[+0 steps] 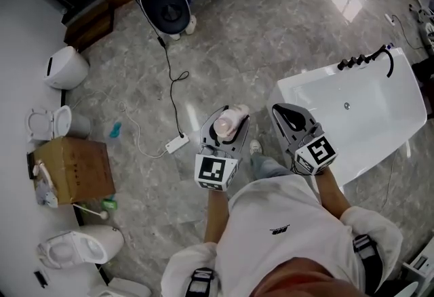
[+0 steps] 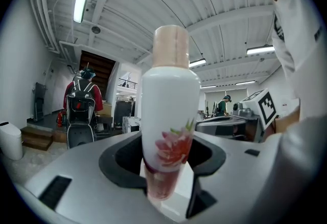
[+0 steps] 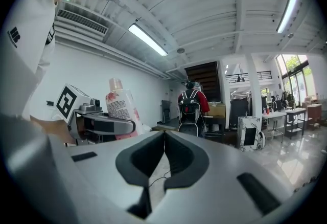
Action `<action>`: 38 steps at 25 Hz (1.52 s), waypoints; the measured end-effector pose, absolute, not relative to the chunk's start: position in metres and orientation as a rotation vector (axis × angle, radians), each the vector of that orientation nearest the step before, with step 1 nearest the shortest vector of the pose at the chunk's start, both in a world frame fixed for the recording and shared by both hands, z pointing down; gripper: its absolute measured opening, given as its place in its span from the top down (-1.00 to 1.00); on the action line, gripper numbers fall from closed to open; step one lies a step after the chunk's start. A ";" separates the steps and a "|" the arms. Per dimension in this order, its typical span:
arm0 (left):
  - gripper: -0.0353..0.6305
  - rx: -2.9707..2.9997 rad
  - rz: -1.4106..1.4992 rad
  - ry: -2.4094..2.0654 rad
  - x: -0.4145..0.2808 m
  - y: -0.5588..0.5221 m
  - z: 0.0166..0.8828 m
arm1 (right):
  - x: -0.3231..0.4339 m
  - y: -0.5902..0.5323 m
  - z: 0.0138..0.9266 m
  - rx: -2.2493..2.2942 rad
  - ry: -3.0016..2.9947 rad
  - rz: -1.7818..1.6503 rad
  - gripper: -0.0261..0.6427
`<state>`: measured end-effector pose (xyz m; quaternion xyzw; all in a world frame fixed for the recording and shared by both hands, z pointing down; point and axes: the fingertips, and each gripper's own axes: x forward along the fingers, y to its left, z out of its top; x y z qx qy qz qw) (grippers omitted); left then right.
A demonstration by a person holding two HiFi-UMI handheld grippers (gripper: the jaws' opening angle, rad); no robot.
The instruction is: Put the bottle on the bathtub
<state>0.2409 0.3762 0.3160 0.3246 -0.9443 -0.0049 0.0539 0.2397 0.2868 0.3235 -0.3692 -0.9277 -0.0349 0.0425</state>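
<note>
A white bottle (image 2: 168, 110) with a pink flower print and a beige cap stands upright between the jaws of my left gripper (image 2: 166, 179), which is shut on its lower part. From the head view the bottle (image 1: 230, 121) shows its cap end, held in the left gripper (image 1: 226, 127) above the grey floor. My right gripper (image 1: 290, 118) is beside it on the right, at the near corner of the white bathtub (image 1: 380, 109). Its jaws meet at the tips with nothing between them (image 3: 162, 138). The bottle (image 3: 120, 108) also shows at the left of the right gripper view.
A white power strip (image 1: 176, 144) and cable lie on the floor ahead of the left gripper. A cardboard box (image 1: 73, 168), toilets (image 1: 49, 123) and a stool (image 1: 168, 9) stand to the left and back. The tub carries a black tap set (image 1: 366, 58). A person with a backpack (image 3: 191, 105) stands far off.
</note>
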 end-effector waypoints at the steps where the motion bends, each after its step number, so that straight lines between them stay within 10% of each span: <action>1: 0.22 0.994 -0.020 -2.867 0.223 0.372 0.315 | 0.221 0.284 0.323 -1.131 -2.834 -0.108 0.94; 38: 0.22 1.674 0.133 -2.480 -0.179 0.164 0.342 | -0.138 0.095 0.350 -0.422 -2.992 -0.001 0.94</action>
